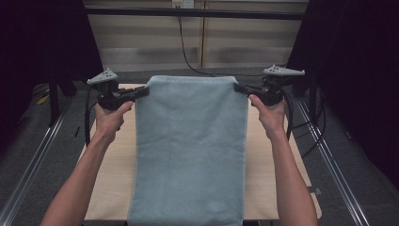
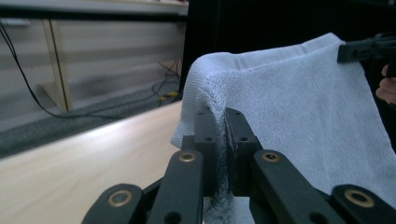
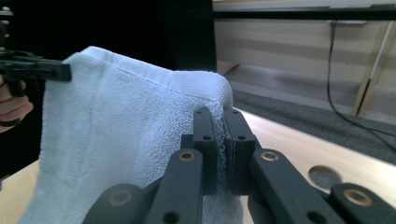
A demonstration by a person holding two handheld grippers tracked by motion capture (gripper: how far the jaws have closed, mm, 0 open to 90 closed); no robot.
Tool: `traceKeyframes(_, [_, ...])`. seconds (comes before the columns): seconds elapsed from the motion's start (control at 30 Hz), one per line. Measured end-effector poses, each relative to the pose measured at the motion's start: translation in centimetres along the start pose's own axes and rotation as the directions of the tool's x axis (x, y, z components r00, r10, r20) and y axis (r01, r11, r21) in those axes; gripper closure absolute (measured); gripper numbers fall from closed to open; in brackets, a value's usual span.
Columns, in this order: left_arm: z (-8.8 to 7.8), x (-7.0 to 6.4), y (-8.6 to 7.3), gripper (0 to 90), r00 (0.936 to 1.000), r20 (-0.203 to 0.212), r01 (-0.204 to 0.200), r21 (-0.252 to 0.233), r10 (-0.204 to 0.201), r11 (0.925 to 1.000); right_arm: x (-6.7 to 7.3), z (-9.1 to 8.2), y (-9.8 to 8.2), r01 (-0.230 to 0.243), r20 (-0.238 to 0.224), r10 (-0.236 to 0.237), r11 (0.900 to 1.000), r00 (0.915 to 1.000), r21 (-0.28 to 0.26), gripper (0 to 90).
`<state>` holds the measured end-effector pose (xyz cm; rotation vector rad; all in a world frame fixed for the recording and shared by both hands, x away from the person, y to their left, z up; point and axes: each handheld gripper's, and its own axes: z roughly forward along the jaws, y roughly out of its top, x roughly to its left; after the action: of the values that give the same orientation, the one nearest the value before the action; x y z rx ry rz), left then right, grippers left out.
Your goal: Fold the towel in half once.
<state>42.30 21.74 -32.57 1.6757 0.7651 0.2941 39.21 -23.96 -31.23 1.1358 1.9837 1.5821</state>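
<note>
A pale blue towel point(image 1: 190, 146) hangs stretched between my two grippers, with its lower part draped down over the light wooden table point(image 1: 113, 188) toward the near edge. My left gripper point(image 1: 145, 91) is shut on the towel's top left corner point(image 2: 205, 79); its jaws pinch the hem point(image 2: 221, 140). On the other side my right gripper point(image 1: 237, 88) is shut on the top right corner point(image 3: 205, 84), the cloth squeezed between its pads point(image 3: 222, 140). Both grippers are held up above the table at about the same height. The top edge point(image 1: 192, 78) runs level between them.
A black cable point(image 1: 186, 52) hangs down the pale panelled wall behind the table. Metal rails point(image 1: 33, 160) run along both sides of the table. A round hole point(image 3: 324, 177) sits in the tabletop near the right gripper. Dark curtains close in the left and right.
</note>
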Motion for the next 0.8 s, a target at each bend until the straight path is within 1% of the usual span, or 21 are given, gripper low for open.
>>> traceKeyframes(0.03, [0.0,0.0,0.6,85.3,1.0000,-0.006,-0.004,-0.008,0.004,1.0000,-0.1,0.0,0.6,0.002,0.006,-0.002,1.000,1.0000,-0.008,85.8])
traceKeyframes(0.07, [0.1,0.2,1.2,85.3,0.9999,-0.009,0.008,-0.020,-0.009,0.9998,-0.1,0.0,1.2,-0.002,0.007,0.002,1.000,1.0000,-0.016,85.8])
traceKeyframes(0.13, [0.3,0.2,2.6,85.3,0.9995,-0.024,0.017,-0.044,-0.018,0.9989,-0.3,0.1,2.5,-0.002,0.009,0.002,0.999,1.0000,-0.032,85.9])
traceKeyframes(0.17, [0.3,0.1,3.2,85.3,0.9997,-0.021,0.014,-0.051,-0.015,0.9986,-0.4,0.3,3.2,0.004,0.020,-0.004,0.999,0.9998,-0.034,85.9])
traceKeyframes(0.2, [0.3,-0.1,3.7,85.4,0.9996,-0.029,0.000,-0.051,-0.002,0.9987,-0.5,0.3,3.9,0.005,0.030,-0.004,0.999,0.9995,-0.034,85.8])
traceKeyframes(0.27, [0.1,-0.6,4.0,85.4,0.9997,-0.021,-0.016,-0.054,0.015,0.9984,-0.4,0.1,4.8,0.003,0.027,-0.001,0.998,0.9996,-0.069,85.9])
traceKeyframes(0.33, [-0.2,-1.0,3.5,85.4,0.9990,-0.013,-0.042,-0.044,0.042,0.9981,-0.1,-0.3,4.9,0.007,0.016,-0.006,0.996,0.9999,-0.086,85.9])
traceKeyframes(0.37, [-0.3,-1.1,2.9,85.4,0.9990,-0.008,-0.045,-0.035,0.044,0.9984,0.1,-0.4,4.5,0.012,0.004,-0.011,0.996,0.9999,-0.083,86.0])
traceKeyframes(0.43, [-0.5,-1.2,1.5,85.4,0.9988,0.004,-0.049,-0.016,0.049,0.9987,0.5,-0.5,3.1,0.020,0.002,-0.020,0.998,0.9998,-0.054,85.9])
traceKeyframes(0.5, [-0.7,-1.4,0.0,85.4,0.9988,0.026,-0.042,-0.005,0.042,0.9991,0.7,-0.8,1.3,0.012,-0.015,-0.013,0.999,0.9998,-0.040,85.9])
traceKeyframes(0.57, [-1.1,-1.8,-1.2,85.4,0.9982,0.036,-0.049,0.018,0.049,0.9986,1.0,-1.3,-0.3,-0.001,-0.031,0.000,1.000,0.9995,-0.031,85.9])
traceKeyframes(0.6, [-1.4,-2.1,-1.7,85.4,0.9972,0.047,-0.059,0.015,0.058,0.9982,1.2,-1.6,-1.1,-0.007,-0.043,0.005,1.000,0.9991,-0.027,86.0])
traceKeyframes(0.67, [-2.0,-2.8,-2.4,85.4,0.9961,0.052,-0.072,0.012,0.071,0.9973,1.8,-2.4,-2.3,0.000,-0.059,0.000,1.000,0.9983,-0.012,86.0])
traceKeyframes(0.7, [-2.4,-3.2,-2.8,85.4,0.9947,0.063,-0.082,0.007,0.081,0.9966,2.2,-2.8,-2.9,0.004,-0.072,-0.004,1.000,0.9974,-0.005,86.0])
traceKeyframes(0.77, [-3.0,-3.7,-3.5,85.4,0.9930,0.060,-0.103,0.022,0.102,0.9944,2.9,-3.6,-4.0,0.006,-0.080,-0.005,1.000,0.9968,0.020,86.1])
traceKeyframes(0.8, [-3.4,-3.9,-3.9,85.4,0.9928,0.065,-0.102,0.028,0.100,0.9943,3.2,-4.1,-4.6,0.001,-0.087,0.001,1.000,0.9962,0.026,86.1])
